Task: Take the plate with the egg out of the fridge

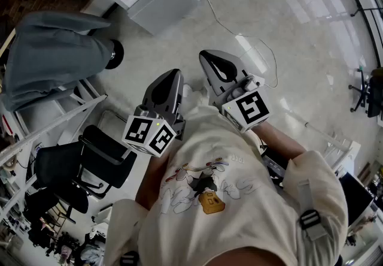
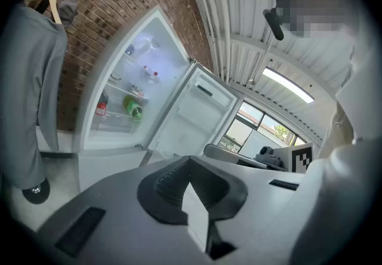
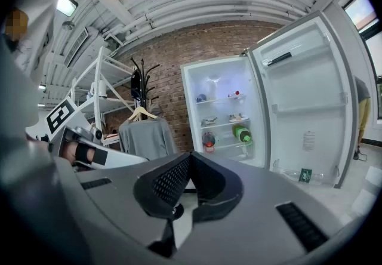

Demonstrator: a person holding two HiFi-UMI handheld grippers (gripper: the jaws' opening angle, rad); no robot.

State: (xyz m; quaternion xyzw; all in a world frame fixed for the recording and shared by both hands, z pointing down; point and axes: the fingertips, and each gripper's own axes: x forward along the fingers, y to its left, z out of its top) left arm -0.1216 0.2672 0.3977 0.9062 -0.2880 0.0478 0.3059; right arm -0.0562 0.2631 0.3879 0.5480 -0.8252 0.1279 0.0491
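The white fridge stands open against a brick wall, its door swung to the right. Its lit shelves hold small items: something green, something red, and flat dish-like things too small to identify. In the left gripper view the fridge sits at the left. Both grippers are held close to my chest, several steps short of it. My left gripper and right gripper are shut with nothing between their jaws.
A grey garment hangs on a coat rack left of the fridge. A white shelf rack and black chairs stand at my left. A cable runs over the pale floor. A bottle lies below the door.
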